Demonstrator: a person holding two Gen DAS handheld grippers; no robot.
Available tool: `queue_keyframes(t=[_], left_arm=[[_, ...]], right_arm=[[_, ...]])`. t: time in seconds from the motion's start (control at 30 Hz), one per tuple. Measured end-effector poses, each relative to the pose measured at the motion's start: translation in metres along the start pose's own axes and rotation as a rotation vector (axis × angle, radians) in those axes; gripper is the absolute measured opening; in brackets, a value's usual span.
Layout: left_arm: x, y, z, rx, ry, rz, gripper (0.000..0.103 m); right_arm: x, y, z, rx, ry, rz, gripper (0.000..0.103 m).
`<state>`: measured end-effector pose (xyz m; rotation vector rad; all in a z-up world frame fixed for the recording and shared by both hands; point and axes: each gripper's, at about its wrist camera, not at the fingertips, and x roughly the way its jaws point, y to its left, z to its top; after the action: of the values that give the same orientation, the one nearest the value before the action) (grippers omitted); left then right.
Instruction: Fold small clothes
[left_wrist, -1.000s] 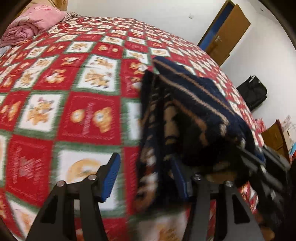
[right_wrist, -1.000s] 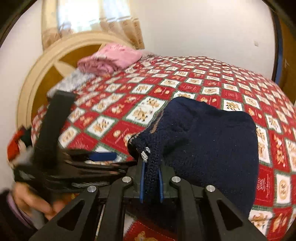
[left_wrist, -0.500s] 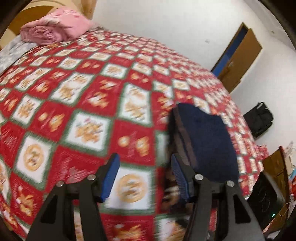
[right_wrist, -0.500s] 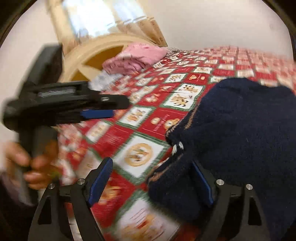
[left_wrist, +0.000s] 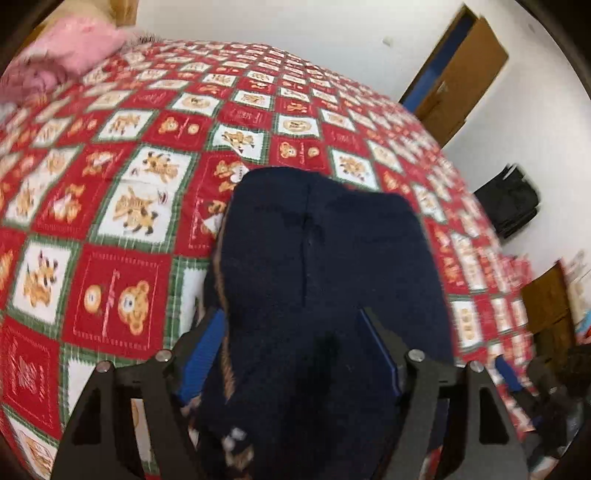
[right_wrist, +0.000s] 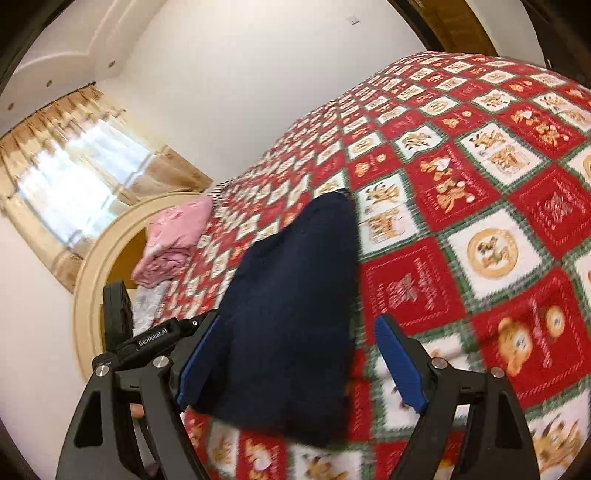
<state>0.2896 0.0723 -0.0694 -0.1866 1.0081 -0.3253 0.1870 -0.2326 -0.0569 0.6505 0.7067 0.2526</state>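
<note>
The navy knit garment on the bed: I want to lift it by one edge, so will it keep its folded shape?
Probably not. The navy knit garment looks soft and thick, lying in rounded layers, so it would likely droop and unfold. Its fuzzy knit probably clings to the quilt when pushed, rather than sliding.

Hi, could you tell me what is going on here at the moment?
A person holding a gripper in each hand is folding a small navy knitted garment on a bed covered by a red patchwork bedspread. The garment lies folded on the spread. The right gripper has just opened and let go of it, and the left gripper has just been opening too, with the garment between its blue pads but not pinched. A pink folded bundle sits near the headboard.
</note>
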Motion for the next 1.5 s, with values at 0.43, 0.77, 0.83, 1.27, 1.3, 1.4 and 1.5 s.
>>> queue_keyframes(t=[0.43, 0.77, 0.83, 1.27, 1.3, 1.4, 1.5], left_arm=[[0.038, 0.008, 0.003, -0.009, 0.031, 0.163, 0.096], [0.046, 0.017, -0.001, -0.072, 0.043, 0.108, 0.103], [0.046, 0.014, -0.001, -0.070, 0.042, 0.099, 0.102], [0.059, 0.013, -0.002, -0.094, 0.049, -0.029, 0.103], [0.059, 0.012, -0.002, -0.090, 0.045, -0.036, 0.103], [0.060, 0.013, 0.000, -0.079, 0.056, -0.085, 0.100], [0.057, 0.012, -0.001, -0.053, 0.040, -0.127, 0.083]], right_arm=[[0.096, -0.014, 0.008, -0.001, 0.097, -0.149, 0.085], [0.099, -0.027, 0.012, 0.048, 0.136, -0.031, 0.085], [0.105, -0.022, 0.015, 0.024, 0.153, -0.026, 0.085], [0.147, 0.006, 0.010, -0.172, 0.258, -0.071, 0.090], [0.146, 0.006, 0.010, -0.186, 0.255, -0.075, 0.088], [0.143, 0.007, 0.008, -0.212, 0.234, -0.091, 0.076], [0.140, 0.014, 0.004, -0.255, 0.208, -0.105, 0.069]])
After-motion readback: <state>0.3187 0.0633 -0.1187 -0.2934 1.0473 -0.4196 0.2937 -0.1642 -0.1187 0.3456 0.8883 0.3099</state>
